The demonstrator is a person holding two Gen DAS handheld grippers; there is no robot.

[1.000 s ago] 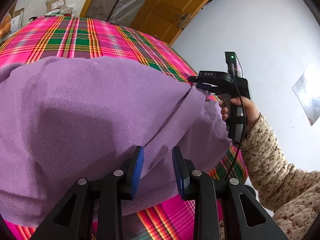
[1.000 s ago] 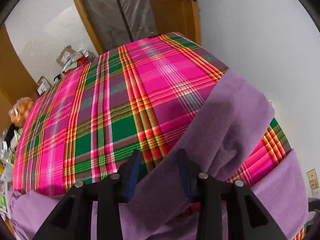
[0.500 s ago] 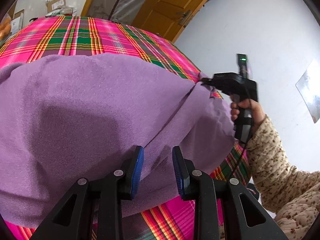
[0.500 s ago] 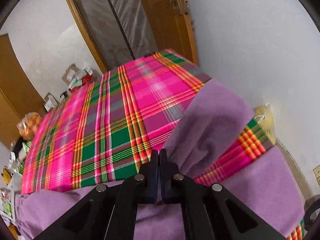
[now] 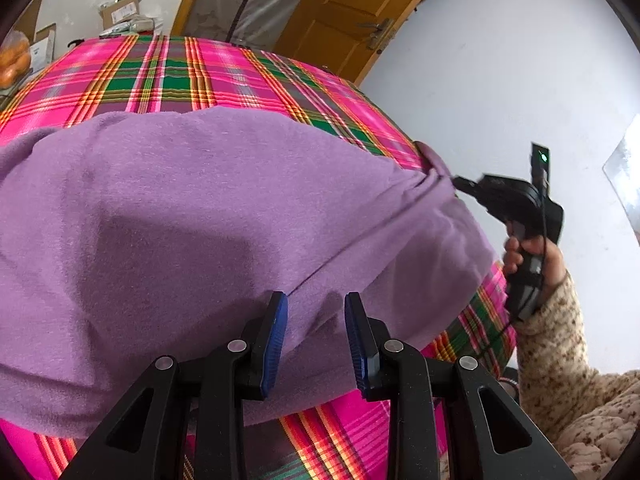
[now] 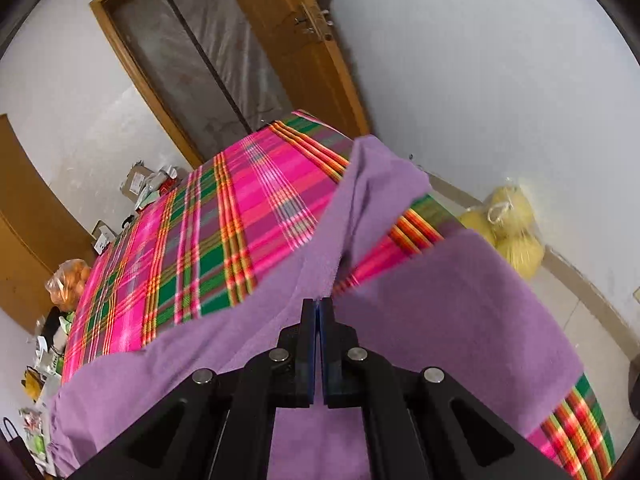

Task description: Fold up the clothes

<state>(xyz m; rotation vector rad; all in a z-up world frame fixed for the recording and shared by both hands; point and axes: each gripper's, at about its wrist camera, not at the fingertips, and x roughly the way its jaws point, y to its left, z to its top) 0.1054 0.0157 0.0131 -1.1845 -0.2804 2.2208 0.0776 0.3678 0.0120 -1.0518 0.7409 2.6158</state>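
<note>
Plaid cloth [image 5: 168,80] in pink and green covers the surface we work on, which may be a bed or a desk; we cannot tell which. On it lies the purple garment [image 5: 180,220], spread wide just ahead of our left tongs [image 5: 316,340] and reaching across to our right tongs [image 6: 320,312].

We hold the right tongs clenched on a pinch of the purple fabric; their jaws have just closed on it, and the pads meet with cloth caught at the tips. In the left view those tongs [image 5: 460,184] sit off to the right at the garment's far corner, where the fabric gathers into tight creases. We judge that this corner is gripped so it can be lifted and carried over for a fold. A strip of the garment, perhaps a sleeve [image 6: 380,184], runs ahead of the right tongs and rises off the plaid.

Our left tongs stand released, blue pads apart, with the garment's near edge lying between and under them, not squeezed. We read them as waiting to take that edge or steady it.

Beyond, a wooden door [image 6: 316,40] and white wall [image 6: 500,80] stand behind; a bag of yellow fruit [image 6: 508,228] rests on the floor to the right.
</note>
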